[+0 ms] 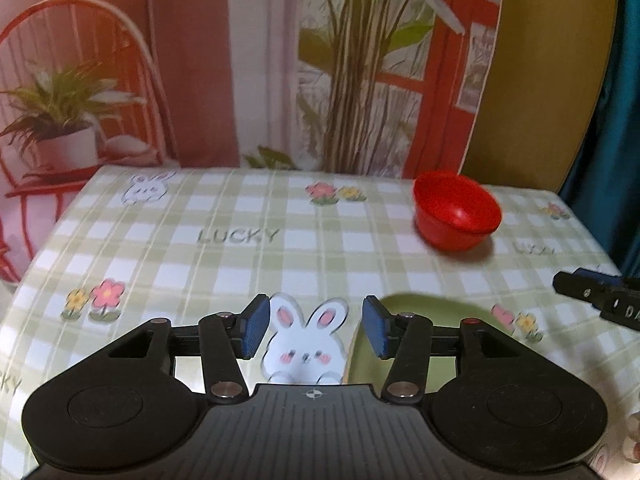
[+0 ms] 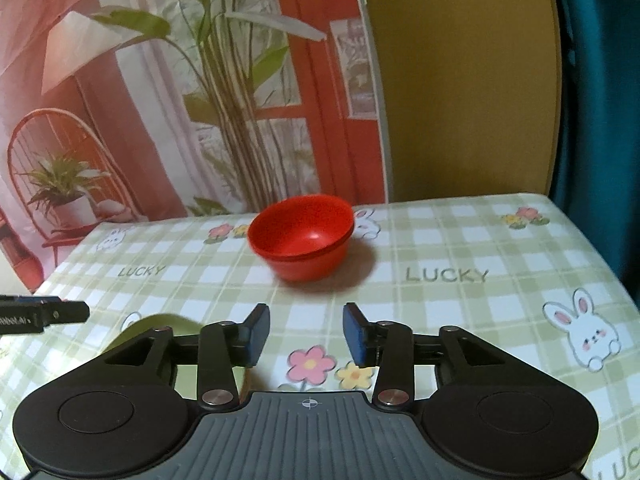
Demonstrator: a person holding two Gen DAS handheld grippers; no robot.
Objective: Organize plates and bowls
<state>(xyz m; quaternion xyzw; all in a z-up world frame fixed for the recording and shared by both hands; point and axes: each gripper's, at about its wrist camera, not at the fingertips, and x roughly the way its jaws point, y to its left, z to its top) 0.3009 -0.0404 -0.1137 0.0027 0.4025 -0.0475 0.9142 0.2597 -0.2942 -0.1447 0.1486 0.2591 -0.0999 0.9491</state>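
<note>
Red bowl (image 2: 302, 238) is judged next, beyond the green plate (image 1: 420, 320); left gripper (image 1: 316, 330) and right gripper (image 2: 306, 334) are seen part-open, empty; rim should be approached squarely.

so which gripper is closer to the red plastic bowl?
Right, by the look of it. The right gripper faces the red plastic bowl almost straight ahead, jaws open and empty. The left gripper sits farther off; the bowl lies up to its right.

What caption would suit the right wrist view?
Open right gripper faces a red bowl on a checked bunny tablecloth.
</note>
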